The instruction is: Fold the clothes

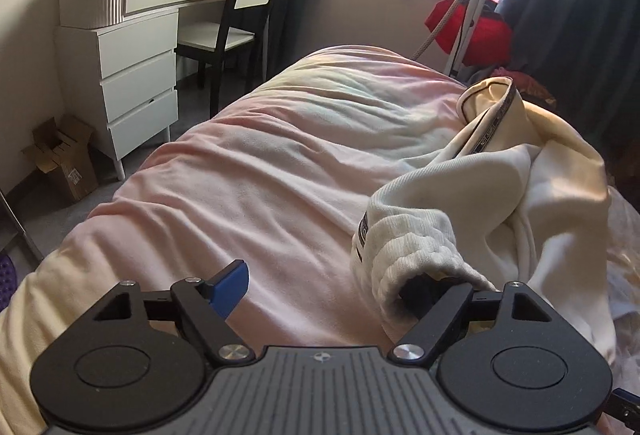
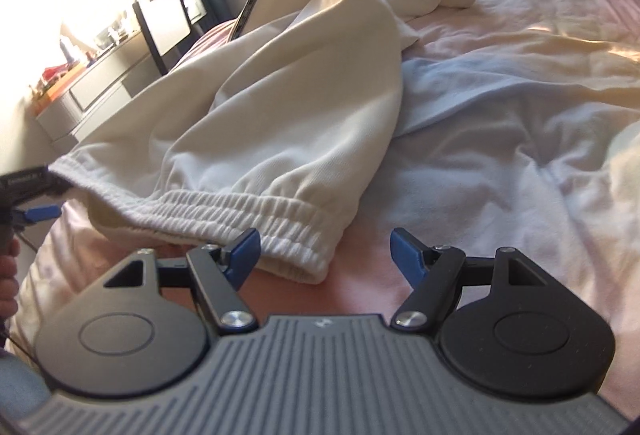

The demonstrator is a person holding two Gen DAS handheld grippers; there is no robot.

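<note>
The cream sweatpants (image 2: 280, 107), soft, limp and light, lie bunched on the bed (image 2: 520, 155) near its edge, ribbed waistband (image 2: 256, 223) the firmest hold; right claw (image 2: 325, 255) gapes empty, left claw (image 1: 336, 289) wide, cuff draped over one finger.

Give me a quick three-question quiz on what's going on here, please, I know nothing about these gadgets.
1. True or false: on the right gripper, the jaws are shut.
2. The cream garment lies on the: A) chair B) bed C) floor
3. What colour is the visible pad on the left gripper?

Key: 1 false, they stand wide apart; 2 B; 3 blue.
</note>
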